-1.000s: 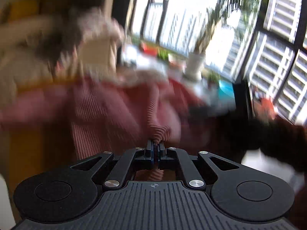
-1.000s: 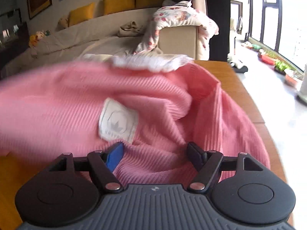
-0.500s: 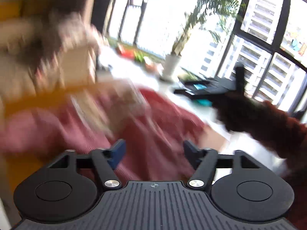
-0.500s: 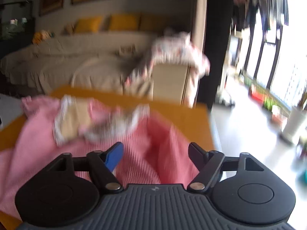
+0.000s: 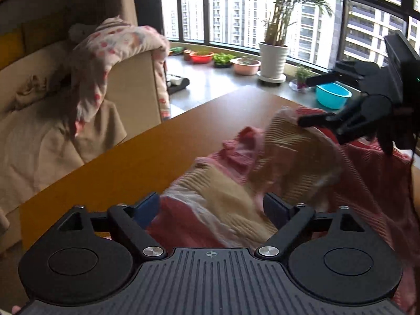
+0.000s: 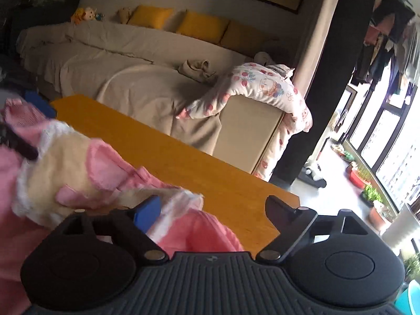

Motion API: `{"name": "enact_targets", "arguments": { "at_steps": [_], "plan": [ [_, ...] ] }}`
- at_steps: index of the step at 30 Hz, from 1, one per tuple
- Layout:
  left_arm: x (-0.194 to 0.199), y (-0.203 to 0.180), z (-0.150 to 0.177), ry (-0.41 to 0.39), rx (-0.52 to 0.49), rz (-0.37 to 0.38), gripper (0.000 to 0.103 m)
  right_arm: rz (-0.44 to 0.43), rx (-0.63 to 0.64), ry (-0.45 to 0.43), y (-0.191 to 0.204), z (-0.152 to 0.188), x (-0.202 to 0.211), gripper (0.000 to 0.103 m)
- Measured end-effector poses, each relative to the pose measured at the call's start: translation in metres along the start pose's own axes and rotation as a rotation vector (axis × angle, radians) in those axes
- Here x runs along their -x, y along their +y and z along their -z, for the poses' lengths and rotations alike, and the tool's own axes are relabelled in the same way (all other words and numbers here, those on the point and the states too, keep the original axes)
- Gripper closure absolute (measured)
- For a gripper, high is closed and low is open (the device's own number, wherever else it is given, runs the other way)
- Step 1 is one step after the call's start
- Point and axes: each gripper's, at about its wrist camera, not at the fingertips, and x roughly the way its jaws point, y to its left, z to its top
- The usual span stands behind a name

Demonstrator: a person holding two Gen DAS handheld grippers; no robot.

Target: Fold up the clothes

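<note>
Left wrist view: the left claw [image 5: 211, 206] is spread wide with nothing between its fingers, low over the near edge of the pink garment [image 5: 367, 183], which lies bunched on the orange wooden table [image 5: 131, 162]. The garment is a ribbed knit, pink with cream panels [image 5: 218, 186] edged in thin white trim, soft and heaped in loose folds. At the far right the right claw [image 5: 312, 99] shows, also spread, its lower finger just over a raised cream fold; whether it touches cannot be told. To do this step well, I would judge both claws should take matching corners or a hem, lift and pull the knit flat before any fold, since the heap hides its outline.

Right wrist view: the right claw [image 6: 212, 207] is spread and empty, the garment [image 6: 199, 236] to its left and under its blue-padded finger, with bare smooth table [image 6: 210, 173] ahead. The knit here looks fuzzy, with a frilly white edge [image 6: 186, 197]. A dark finger [image 6: 18, 141] reaches over the cloth at far left. Beyond the table stands a sofa under a beige sheet [image 6: 136, 86], a printed quilt [image 6: 262, 89] hung over its arm.
</note>
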Motion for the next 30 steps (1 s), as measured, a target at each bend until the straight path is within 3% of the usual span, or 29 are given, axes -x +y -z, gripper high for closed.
{"name": "enact_targets", "arguments": {
  "at_steps": [3, 5, 7, 9, 11, 16, 18, 19, 20, 21, 25, 30],
  "plan": [
    [-0.014, 0.013, -0.003, 0.029, 0.019, -0.020, 0.011, -0.024, 0.006, 0.026, -0.010, 0.004, -0.016, 0.016],
    [-0.023, 0.021, -0.002, 0.047, 0.038, -0.016, 0.014, -0.064, -0.012, 0.047, -0.018, 0.006, -0.026, 0.026],
    [-0.030, 0.026, -0.001, 0.064, 0.059, -0.007, 0.020, -0.122, -0.059, 0.091, -0.026, 0.009, -0.038, 0.051],
    [-0.037, 0.029, -0.001, 0.080, 0.082, 0.006, 0.029, -0.179, -0.096, 0.132, -0.029, 0.014, -0.048, 0.065],
    [-0.042, 0.028, -0.002, 0.092, 0.077, 0.002, 0.029, -0.204, -0.089, 0.139, -0.027, 0.018, -0.054, 0.066],
    [-0.053, 0.023, -0.004, 0.127, 0.051, -0.022, 0.045, -0.233, -0.082, 0.132, -0.024, 0.022, -0.066, 0.071],
    [-0.054, 0.022, -0.005, 0.123, 0.056, -0.019, 0.067, -0.228, -0.071, 0.117, -0.021, 0.023, -0.065, 0.079],
    [-0.053, 0.018, -0.005, 0.118, 0.051, -0.020, 0.073, -0.221, -0.059, 0.106, -0.019, 0.023, -0.064, 0.089],
    [-0.052, 0.014, -0.006, 0.114, 0.045, -0.021, 0.086, -0.205, -0.039, 0.083, -0.014, 0.025, -0.060, 0.092],
    [-0.050, 0.009, -0.006, 0.107, 0.030, -0.027, 0.093, -0.189, -0.019, 0.061, -0.009, 0.027, -0.055, 0.094],
    [-0.031, -0.013, -0.007, 0.039, 0.034, -0.095, 0.095, -0.131, 0.032, -0.021, 0.003, 0.030, -0.037, 0.096],
    [0.041, -0.024, -0.031, -0.163, 0.064, -0.123, 0.095, -0.075, 0.051, -0.117, 0.007, 0.026, -0.007, 0.097]
  ]
}}
